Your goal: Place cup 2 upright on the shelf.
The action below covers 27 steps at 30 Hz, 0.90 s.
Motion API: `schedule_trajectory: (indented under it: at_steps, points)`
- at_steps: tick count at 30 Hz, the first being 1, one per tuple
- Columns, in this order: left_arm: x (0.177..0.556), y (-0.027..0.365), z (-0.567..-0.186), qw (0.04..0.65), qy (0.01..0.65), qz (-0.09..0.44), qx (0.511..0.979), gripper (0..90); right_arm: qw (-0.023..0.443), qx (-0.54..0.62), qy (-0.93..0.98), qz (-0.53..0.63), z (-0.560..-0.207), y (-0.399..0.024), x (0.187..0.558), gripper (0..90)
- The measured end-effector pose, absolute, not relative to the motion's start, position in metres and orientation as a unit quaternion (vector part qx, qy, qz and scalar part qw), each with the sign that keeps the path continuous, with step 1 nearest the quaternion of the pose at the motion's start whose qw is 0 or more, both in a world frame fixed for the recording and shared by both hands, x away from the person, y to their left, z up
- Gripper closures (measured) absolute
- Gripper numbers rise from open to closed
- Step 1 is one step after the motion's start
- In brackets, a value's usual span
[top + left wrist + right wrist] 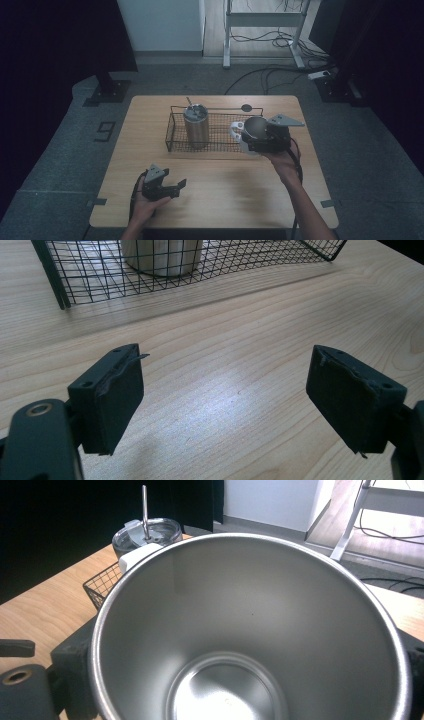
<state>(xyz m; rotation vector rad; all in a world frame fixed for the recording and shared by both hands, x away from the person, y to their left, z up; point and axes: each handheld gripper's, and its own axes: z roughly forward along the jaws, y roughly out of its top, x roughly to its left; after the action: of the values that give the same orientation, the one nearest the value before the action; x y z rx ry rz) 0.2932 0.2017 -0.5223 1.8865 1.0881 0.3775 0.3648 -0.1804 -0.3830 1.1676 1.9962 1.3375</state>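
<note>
My right gripper [254, 135] is shut on a wide stainless steel cup [240, 630] with a white handle [236, 131]. It holds the cup mouth-up over the right end of a black wire basket [175, 131]; one black finger [70, 665] presses the cup's left side. Inside the basket's left half stands a steel tumbler [196, 126] with a clear lid and a straw [145, 512]. My left gripper [179, 186] rests low at the table's front left, open. Its pads stand wide apart over bare wood [225, 400], with the basket's front wall [150, 280] farther ahead.
The wooden table [225, 190] has open space in front of the basket. A small dark round disc [246, 107] lies behind the basket near the far edge. Dark curtains, a desk frame and floor cables lie beyond the table.
</note>
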Motion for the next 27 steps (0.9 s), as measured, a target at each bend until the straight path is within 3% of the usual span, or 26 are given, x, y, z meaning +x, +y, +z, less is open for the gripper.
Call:
schedule_trajectory:
  at_steps: [27]
  points:
    - [0.293, 0.203, -0.524, 0.445, 0.444, 0.156, 0.762, 15.8, 0.235, 0.422, 0.73, 0.483, -0.373, -0.158, 0.398, 6.7]
